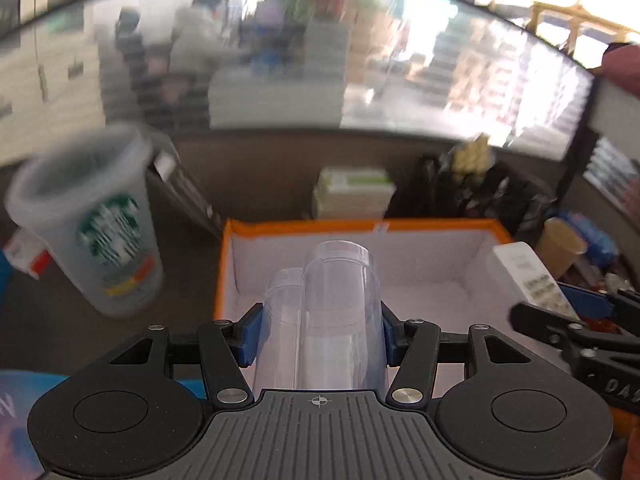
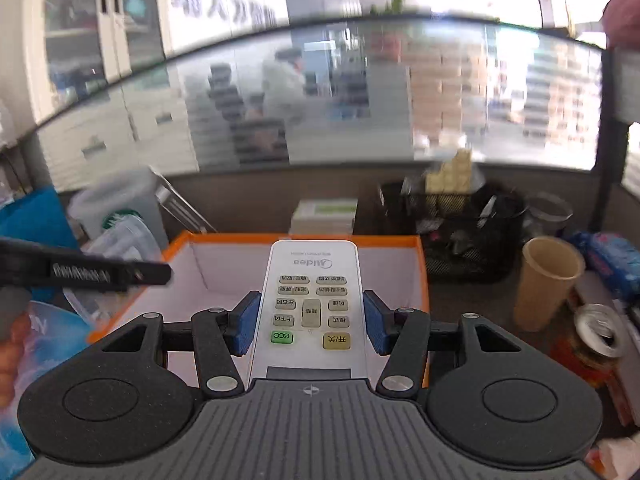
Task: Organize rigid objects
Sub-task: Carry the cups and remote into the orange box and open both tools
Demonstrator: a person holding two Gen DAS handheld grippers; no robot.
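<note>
Remote control (image 2: 312,304), white, clamped between jaws of right gripper (image 2: 312,322), held over orange-rimmed box (image 2: 420,276). Clear plastic container (image 1: 328,316) clamped between jaws of left gripper (image 1: 320,332), above same box (image 1: 228,248). Starbucks cup (image 1: 100,224) left of box.

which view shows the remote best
The right wrist view: the white remote lies face-up between the right tongs, its buttons and Midea logo readable. The left wrist view shows only its end at the right edge, blurred and partly hidden.
</note>
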